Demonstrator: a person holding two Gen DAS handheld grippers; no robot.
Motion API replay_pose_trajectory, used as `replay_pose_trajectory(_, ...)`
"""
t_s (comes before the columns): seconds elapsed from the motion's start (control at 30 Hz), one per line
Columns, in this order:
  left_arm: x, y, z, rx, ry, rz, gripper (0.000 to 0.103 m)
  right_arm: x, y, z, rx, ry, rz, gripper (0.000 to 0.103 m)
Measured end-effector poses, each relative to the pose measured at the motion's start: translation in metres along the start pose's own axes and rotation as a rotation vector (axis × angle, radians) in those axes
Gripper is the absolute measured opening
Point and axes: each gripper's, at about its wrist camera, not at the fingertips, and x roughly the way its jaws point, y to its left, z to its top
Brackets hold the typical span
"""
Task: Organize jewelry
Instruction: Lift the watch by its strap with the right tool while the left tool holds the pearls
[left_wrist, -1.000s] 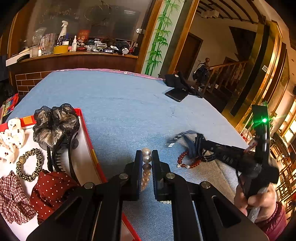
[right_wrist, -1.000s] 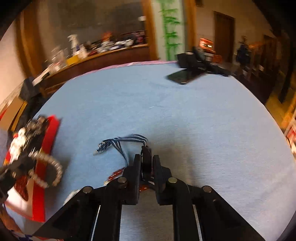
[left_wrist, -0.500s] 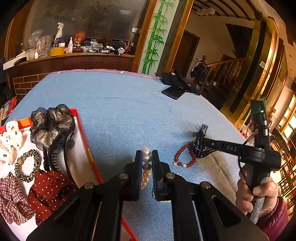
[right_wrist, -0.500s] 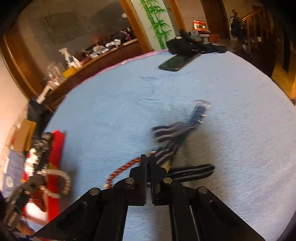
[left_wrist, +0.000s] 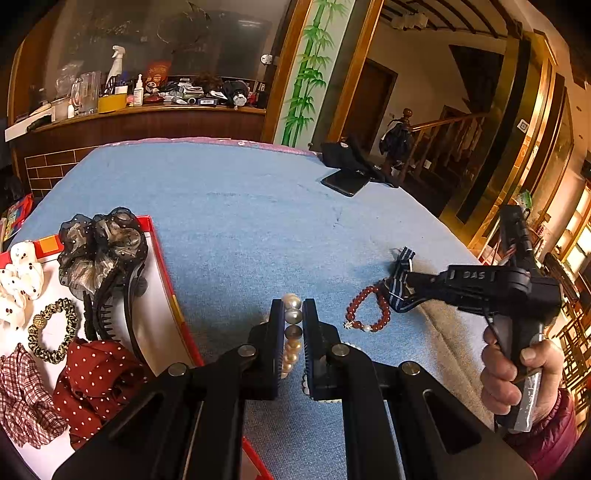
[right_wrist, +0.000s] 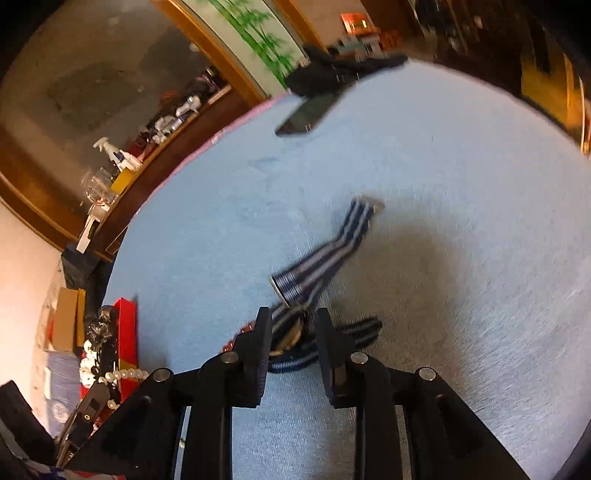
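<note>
My left gripper (left_wrist: 293, 314) is shut on a pearl bracelet (left_wrist: 293, 317) and holds it above the blue cloth, just right of the red-rimmed tray (left_wrist: 167, 280). My right gripper (right_wrist: 291, 325) is open, its fingers either side of a blue striped watch strap (right_wrist: 321, 254) that lies on the cloth. In the left wrist view the right gripper (left_wrist: 400, 286) sits over the strap (left_wrist: 404, 258), beside a red bead bracelet (left_wrist: 369, 310). The bead bracelet shows only as a red sliver in the right wrist view (right_wrist: 236, 336).
The tray holds a black lace scrunchie (left_wrist: 99, 243), a black claw clip (left_wrist: 107, 306), a leopard hair tie (left_wrist: 51, 330), red dotted (left_wrist: 96, 380) and plaid scrunchies and a white one. A phone (left_wrist: 345, 181) and a dark pouch (left_wrist: 351, 155) lie at the table's far edge.
My right gripper has opened and let the striped strap drop onto the cloth; it was shut on it before. My left gripper has stayed shut on the pearls, hardly moving.
</note>
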Motion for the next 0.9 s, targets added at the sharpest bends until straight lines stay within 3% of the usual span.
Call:
replay_pose_trajectory(0.07, 0.000, -0.001, 0.000, 0.002, 0.000, -0.001, 0.009, 0.008, 0.002, -0.002, 0.001, 0.020, -0.010, 0.033)
replay_pose_trajectory(0.13, -0.001, -0.001, 0.000, 0.002, -0.002, -0.003, 0.009, 0.013, 0.015, -0.004, -0.051, 0.010, -0.039, 0.050)
replay_pose_trajectory(0.2, 0.000, -0.001, 0.000, 0.001, -0.002, -0.001, 0.009, 0.017, 0.029, -0.005, -0.104, 0.003, -0.070, 0.061)
replay_pose_trajectory(0.4, -0.002, -0.001, 0.000, 0.002, 0.000, -0.003, 0.009, 0.037, 0.064, -0.013, -0.336, -0.022, -0.312, 0.057)
replay_pose_trajectory(0.43, -0.002, -0.001, 0.000, 0.004, 0.001, -0.001, 0.009, 0.036, 0.064, -0.013, -0.337, -0.031, -0.309, 0.046)
replay_pose_trajectory(0.67, -0.004, -0.002, 0.001, 0.006, -0.001, -0.005, 0.009, 0.012, 0.036, -0.004, -0.198, -0.039, -0.139, 0.045)
replay_pose_trajectory(0.9, -0.008, -0.003, 0.002, 0.012, -0.018, -0.008, 0.009, -0.036, 0.054, -0.010, -0.216, -0.218, -0.025, 0.045)
